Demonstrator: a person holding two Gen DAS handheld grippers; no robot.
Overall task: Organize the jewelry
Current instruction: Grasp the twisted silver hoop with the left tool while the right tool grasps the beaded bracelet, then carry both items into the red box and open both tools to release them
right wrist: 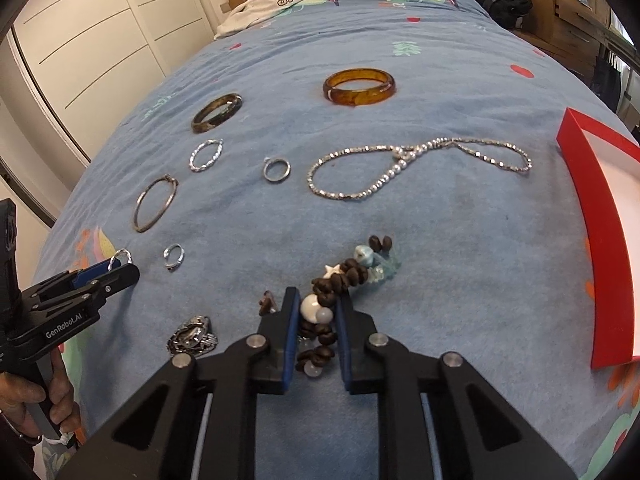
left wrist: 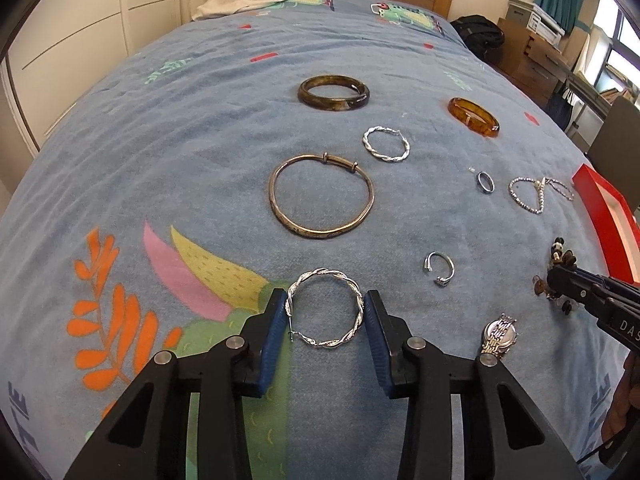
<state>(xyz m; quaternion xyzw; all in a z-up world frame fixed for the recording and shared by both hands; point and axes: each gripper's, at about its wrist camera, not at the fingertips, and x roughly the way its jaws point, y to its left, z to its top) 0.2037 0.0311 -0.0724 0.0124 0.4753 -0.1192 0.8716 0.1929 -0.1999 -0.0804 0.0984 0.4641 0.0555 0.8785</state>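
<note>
Silver twisted hoop earring (left wrist: 326,312) sits on the blue patterned bedspread (left wrist: 200,160), and the left gripper (left wrist: 325,312) has its blue pads closed in against the hoop's two sides. The right gripper (right wrist: 318,312) is pinched tight on a brown bead bracelet with white and pale blue beads (right wrist: 340,280). "GenRobot.AI" is printed on the left gripper at 9 o'clock in the right view, "DAS" on the right one. Both point steeply down. Red box (right wrist: 600,240) at 3 o'clock.

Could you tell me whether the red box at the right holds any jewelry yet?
Cannot tell fully: the red box shows only bare white floor inside, but much of it is cut off.
</note>
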